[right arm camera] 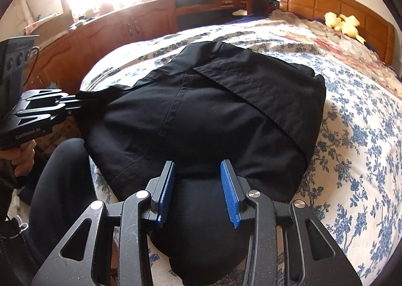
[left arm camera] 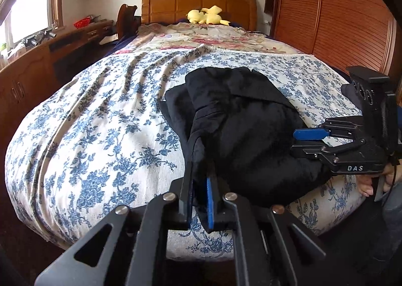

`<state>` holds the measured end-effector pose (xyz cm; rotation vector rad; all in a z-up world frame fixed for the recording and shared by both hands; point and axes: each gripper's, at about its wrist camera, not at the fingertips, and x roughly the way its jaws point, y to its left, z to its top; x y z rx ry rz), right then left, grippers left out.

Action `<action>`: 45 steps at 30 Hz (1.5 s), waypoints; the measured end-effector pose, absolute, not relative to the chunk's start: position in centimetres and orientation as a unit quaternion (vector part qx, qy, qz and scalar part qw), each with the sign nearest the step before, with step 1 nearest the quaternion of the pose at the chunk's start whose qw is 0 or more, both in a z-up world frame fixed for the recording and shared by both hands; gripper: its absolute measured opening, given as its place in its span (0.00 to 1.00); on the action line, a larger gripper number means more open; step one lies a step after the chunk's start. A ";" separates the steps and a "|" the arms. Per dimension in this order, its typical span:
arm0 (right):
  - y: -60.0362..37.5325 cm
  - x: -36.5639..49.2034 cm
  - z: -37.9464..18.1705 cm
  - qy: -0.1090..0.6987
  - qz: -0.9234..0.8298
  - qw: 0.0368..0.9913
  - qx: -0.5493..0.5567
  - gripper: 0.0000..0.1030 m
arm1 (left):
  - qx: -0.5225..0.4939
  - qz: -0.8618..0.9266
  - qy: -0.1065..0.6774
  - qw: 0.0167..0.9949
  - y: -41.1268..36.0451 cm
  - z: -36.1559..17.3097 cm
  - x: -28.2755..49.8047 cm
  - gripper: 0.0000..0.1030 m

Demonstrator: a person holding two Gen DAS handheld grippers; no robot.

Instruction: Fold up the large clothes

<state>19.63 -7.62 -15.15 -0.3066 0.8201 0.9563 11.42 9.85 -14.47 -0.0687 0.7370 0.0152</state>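
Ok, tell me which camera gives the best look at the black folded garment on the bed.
The right wrist view: the black folded garment fills the frame from above, seams and top flap clear. The left wrist view shows it side-on as a dark heap, its near edge between the left gripper's jaws.

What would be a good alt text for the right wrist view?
The right gripper hovers open over a folded black garment on a blue-flowered bedspread. At left, the left gripper pinches the garment's edge.
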 end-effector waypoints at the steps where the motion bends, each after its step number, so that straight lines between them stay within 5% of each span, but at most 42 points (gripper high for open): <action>1: -7.6 19.6 -15.1 0.382 0.445 0.797 -0.141 0.36 | -0.032 0.008 0.360 0.932 9.9 -14.3 11.3 0.10; 13: -8.8 20.1 -13.4 0.365 0.424 0.820 -0.123 0.36 | -0.025 -0.012 0.355 0.935 10.1 -13.4 8.5 0.36; 21: -9.4 20.9 -13.3 0.360 0.399 0.835 -0.117 0.36 | -0.038 -0.017 0.380 0.924 10.0 -16.0 9.3 0.37; 30: -9.9 25.4 -12.3 0.347 0.359 0.857 -0.127 0.61 | -0.041 -0.023 0.381 0.923 9.9 -17.3 10.6 0.37; 45: -8.7 37.5 -13.7 0.398 0.333 0.851 -0.078 0.64 | -0.049 -0.031 0.392 0.918 10.0 -18.7 12.1 0.39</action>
